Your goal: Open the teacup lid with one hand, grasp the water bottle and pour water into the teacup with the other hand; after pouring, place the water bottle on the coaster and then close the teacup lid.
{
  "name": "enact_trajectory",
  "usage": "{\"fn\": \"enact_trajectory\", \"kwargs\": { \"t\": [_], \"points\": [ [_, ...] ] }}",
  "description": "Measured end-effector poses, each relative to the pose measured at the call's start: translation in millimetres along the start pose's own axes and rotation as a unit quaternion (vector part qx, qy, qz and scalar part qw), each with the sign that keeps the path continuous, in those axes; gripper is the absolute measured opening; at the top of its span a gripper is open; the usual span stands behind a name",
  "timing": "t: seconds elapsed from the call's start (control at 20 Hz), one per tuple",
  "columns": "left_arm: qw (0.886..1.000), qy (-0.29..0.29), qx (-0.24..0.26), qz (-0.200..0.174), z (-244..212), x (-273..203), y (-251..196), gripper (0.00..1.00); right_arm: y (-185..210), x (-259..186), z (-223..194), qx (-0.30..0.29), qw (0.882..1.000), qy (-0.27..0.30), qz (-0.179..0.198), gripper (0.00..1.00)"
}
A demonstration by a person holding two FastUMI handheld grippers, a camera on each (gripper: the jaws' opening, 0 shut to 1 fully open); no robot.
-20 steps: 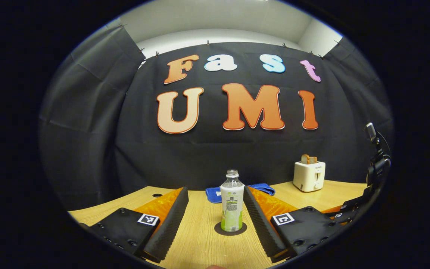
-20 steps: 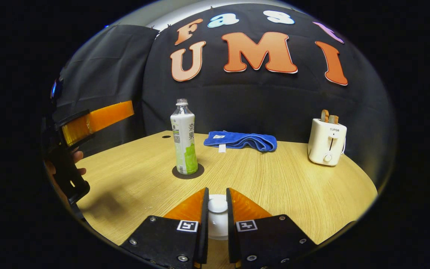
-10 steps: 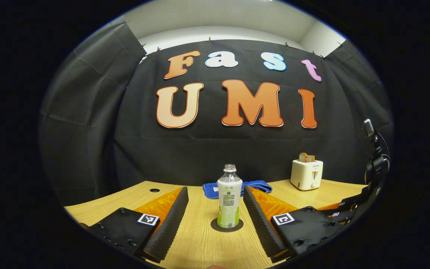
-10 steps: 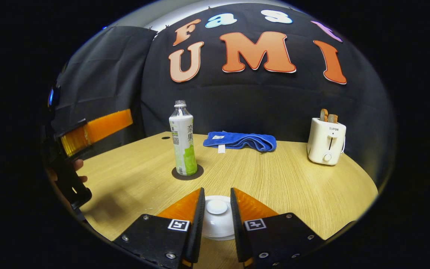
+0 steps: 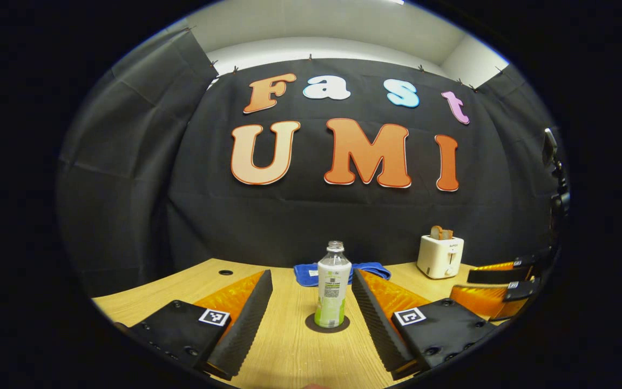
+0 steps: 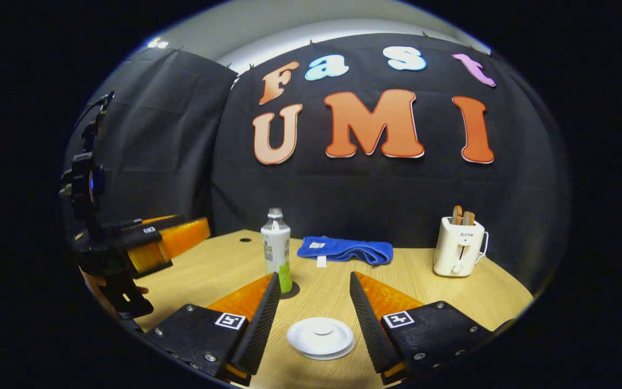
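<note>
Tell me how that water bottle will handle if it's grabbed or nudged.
The water bottle is tall and narrow, standing on a small coaster, so a push high up would probably tip it. It has no cap, so tipping may spill whatever is inside. Its thin plastic wall likely dents under a hard squeeze.

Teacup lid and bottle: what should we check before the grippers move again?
1. Right gripper open, with its fingers apart on either side of the teacup lid and off it: ok.
2. Teacup lid lies flat and level: ok.
3. Water bottle stands upright on the coaster: ok.
4. Left gripper open, with the bottle ahead between its fingers and untouched: ok.
5. Water inside the teacup: cannot tell, the lid covers it.
</note>
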State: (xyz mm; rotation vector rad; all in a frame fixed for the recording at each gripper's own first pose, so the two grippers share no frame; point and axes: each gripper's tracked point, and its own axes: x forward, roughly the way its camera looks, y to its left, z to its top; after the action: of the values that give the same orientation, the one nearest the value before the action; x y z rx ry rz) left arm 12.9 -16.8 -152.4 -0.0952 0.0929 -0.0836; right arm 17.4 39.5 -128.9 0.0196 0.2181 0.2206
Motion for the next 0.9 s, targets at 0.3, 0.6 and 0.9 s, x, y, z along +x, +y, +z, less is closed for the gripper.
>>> {"fn": "enact_trajectory", "kwargs": {
  "t": [0.3,0.6,0.9],
  "points": [
    [0.999,-0.035,0.017,-0.002,41,-32,0,0.94,-16,-25,46,-0.019,0.998,-0.05,-0.045,0.78],
    [0.998,-0.061,0.017,0.009,63,-50,1,0.94,-5,-44,70,-0.028,0.996,-0.076,-0.04,0.78],
    [0.997,-0.067,0.023,0.017,68,-57,6,0.95,-1,-48,75,-0.028,0.995,-0.084,-0.039,0.79]
  ]
}}
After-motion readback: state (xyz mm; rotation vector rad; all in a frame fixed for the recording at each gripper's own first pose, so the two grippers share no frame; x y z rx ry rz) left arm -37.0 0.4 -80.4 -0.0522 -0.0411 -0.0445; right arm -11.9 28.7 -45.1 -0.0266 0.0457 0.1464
